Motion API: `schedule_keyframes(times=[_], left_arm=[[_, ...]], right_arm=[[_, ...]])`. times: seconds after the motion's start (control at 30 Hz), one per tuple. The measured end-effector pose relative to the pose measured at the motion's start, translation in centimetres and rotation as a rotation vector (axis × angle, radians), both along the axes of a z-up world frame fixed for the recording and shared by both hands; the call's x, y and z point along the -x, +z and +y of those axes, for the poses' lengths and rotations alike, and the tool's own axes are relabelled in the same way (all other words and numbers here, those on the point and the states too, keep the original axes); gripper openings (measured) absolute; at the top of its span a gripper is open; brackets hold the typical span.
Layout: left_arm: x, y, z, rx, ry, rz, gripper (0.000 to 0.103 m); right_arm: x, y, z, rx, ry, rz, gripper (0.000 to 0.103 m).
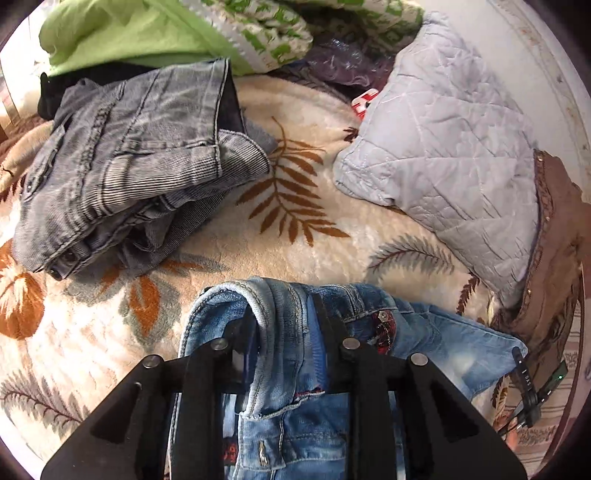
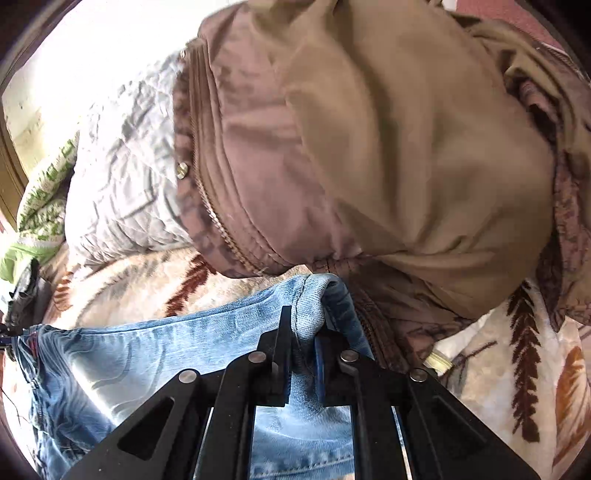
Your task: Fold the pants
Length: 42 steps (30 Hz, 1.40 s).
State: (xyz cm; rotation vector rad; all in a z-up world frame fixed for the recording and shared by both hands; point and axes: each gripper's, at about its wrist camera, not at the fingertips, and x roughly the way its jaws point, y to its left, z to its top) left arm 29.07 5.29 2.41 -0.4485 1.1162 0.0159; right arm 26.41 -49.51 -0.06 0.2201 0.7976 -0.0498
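Note:
Light blue jeans [image 1: 288,369] lie on a cream leaf-patterned blanket [image 1: 325,243]. My left gripper [image 1: 284,314] is shut on a bunched fold of the jeans at the waistband end, near a red plaid patch [image 1: 386,328]. My right gripper [image 2: 304,325] is shut on another bunched edge of the same blue jeans [image 2: 147,354], right against a brown jacket [image 2: 369,147]. The cloth between the two grippers lies stretched across the blanket.
Folded grey corduroy pants [image 1: 140,166] sit at the left. A grey quilted pillow [image 1: 443,147] lies to the right, the brown jacket [image 1: 554,258] beside it. Green cloth [image 1: 129,33] and patterned bedding [image 1: 277,29] are piled at the back.

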Motion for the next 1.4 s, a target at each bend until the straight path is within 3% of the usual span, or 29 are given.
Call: schedule_keyframes(times=[0.13,0.27,0.43,0.5,0.6,0.73,0.77,0.8,0.87,0.9,0.97,1.1,1.23,1.27,1.3,1.33,1.37,1.4], left_arm=[[5.8,4.0,-0.4,0.017,-0.053,-0.112,0.022],[12.7,5.3,-0.6,0.040,-0.109,-0.173,0.023],[19.8,1.7,-0.5,0.082,-0.146,-0.126,0.023],[21.5,-1.0,-1.2,0.051,-0.184,-0.055,0.024],[23.3,-3.8,-1.1,0.086,-0.204,0.029,0.024],[26.3,-1.5,0.3,0.154,-0.203,-0.011,0.039],[27.1,-0.6,0.5,0.171,-0.207,-0.039,0.048],[27.7,0.4,0.6,0.187,-0.208,-0.063,0.054],[28.9,1.6,0.6,0.207,-0.205,-0.117,0.080],[29.0,1.9,0.3,0.213,-0.207,-0.140,0.084],[28.3,1.8,-0.9,0.207,-0.218,-0.148,0.085],[25.7,-1.1,-2.9,0.235,-0.205,-0.049,0.085],[23.0,-3.8,-4.1,0.169,-0.154,0.010,0.085],[22.2,-4.2,-4.4,0.153,-0.142,0.018,0.083],[21.5,-4.5,-4.5,0.133,-0.128,0.022,0.079],[20.7,-4.5,-4.5,0.108,-0.119,0.023,0.040],[19.7,-4.2,-4.6,0.105,-0.139,0.030,0.004],[19.0,-3.8,-4.4,0.124,-0.146,0.046,0.004]], right_arm=[[6.8,3.3,-1.5,-0.040,-0.037,-0.082,0.008],[14.7,4.1,-2.6,-0.077,-0.061,-0.114,0.008],[25.3,0.8,-4.8,-0.155,-0.131,-0.065,0.009],[28.3,-1.9,-5.3,-0.173,-0.147,0.011,0.017],[31.5,-5.2,-4.9,-0.137,-0.166,0.134,0.019],[35.3,-4.0,-4.8,-0.171,-0.206,0.104,0.025],[36.1,-3.3,-5.1,-0.191,-0.223,0.079,0.037],[36.7,-2.5,-5.4,-0.215,-0.242,0.052,0.052],[37.1,-1.5,-5.7,-0.290,-0.256,0.009,0.069],[36.5,-1.3,-5.7,-0.341,-0.246,0.002,0.072],[35.1,-1.8,-5.2,-0.450,-0.218,0.015,0.072],[31.5,-4.4,-3.7,-0.566,-0.223,0.076,0.072],[28.8,-6.6,-3.0,-0.686,-0.241,0.088,0.073],[28.1,-7.0,-2.9,-0.690,-0.253,0.095,0.073],[27.3,-7.3,-2.9,-0.692,-0.255,0.099,0.065],[26.5,-7.3,-3.0,-0.697,-0.242,0.095,0.053],[25.5,-6.7,-3.2,-0.689,-0.227,0.098,0.004],[25.0,-5.5,-3.6,-0.690,-0.219,0.062,0.003]])
